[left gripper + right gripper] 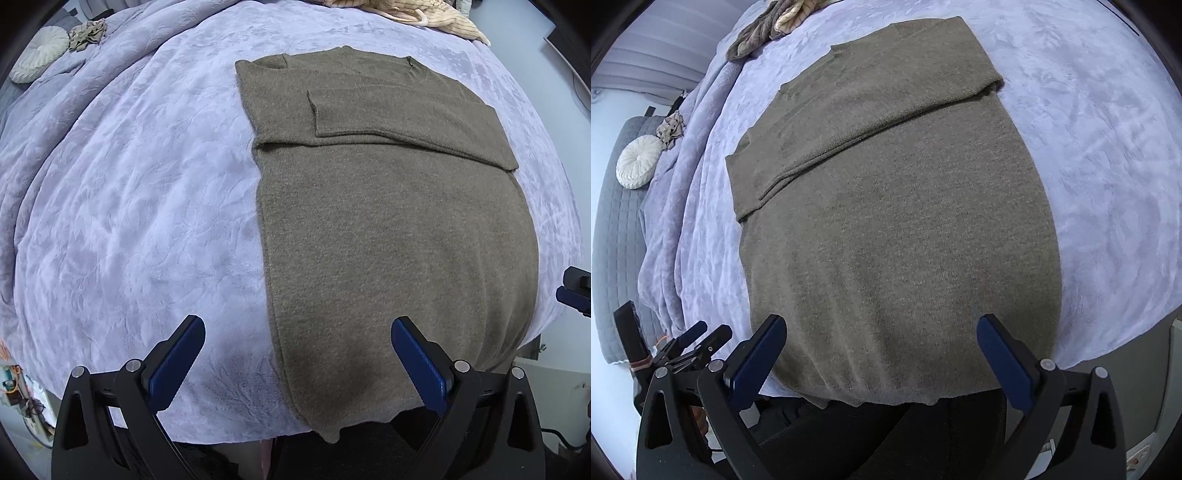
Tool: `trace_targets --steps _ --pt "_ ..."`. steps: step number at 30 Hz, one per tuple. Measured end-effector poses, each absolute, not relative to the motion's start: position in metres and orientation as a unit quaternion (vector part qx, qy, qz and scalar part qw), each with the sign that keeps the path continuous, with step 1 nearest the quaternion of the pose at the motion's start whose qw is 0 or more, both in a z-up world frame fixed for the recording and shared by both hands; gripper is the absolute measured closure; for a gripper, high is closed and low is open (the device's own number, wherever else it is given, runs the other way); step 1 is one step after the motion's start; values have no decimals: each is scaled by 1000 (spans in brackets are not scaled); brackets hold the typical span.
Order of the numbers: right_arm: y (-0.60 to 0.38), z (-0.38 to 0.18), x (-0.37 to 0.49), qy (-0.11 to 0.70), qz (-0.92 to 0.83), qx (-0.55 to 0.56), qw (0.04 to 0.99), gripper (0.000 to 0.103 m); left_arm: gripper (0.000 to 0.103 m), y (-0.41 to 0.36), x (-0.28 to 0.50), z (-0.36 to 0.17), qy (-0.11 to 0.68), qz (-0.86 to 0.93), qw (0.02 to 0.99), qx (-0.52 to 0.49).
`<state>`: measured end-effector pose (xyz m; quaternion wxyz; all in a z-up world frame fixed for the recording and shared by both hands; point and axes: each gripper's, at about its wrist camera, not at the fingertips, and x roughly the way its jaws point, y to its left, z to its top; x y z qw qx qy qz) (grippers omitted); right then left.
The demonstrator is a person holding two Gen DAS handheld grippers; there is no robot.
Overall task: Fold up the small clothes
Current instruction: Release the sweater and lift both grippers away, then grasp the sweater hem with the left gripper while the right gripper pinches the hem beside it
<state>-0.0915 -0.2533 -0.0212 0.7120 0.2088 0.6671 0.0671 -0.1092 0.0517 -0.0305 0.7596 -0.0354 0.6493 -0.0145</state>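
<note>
Sweater (388, 221), olive knit, lies flat on lavender bed blanket (129, 203), sleeves folded across upper part, hem at lower frame edge. Left tongs (297, 354) spread wide, empty, straddling hem's left edge. Right tongs (881, 352) also wide, empty, above hem center.

Lavender bed (129, 221) – olive sweater (388, 240), possibly clothes (424, 14) on it.
</note>
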Motion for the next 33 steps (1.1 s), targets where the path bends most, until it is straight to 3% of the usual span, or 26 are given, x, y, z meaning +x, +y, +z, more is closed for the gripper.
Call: trace_targets --steps 9,22,33 --pt "-247 -34 -135 688 42 215 692 0 2 55 -129 -42 661 -31 749 -23" --pt "-274 -29 -119 694 105 154 695 0 2 34 -160 -55 670 0 741 -51" --pt "-339 -99 -156 746 99 163 638 0 2 19 -197 -105 696 0 709 -112"
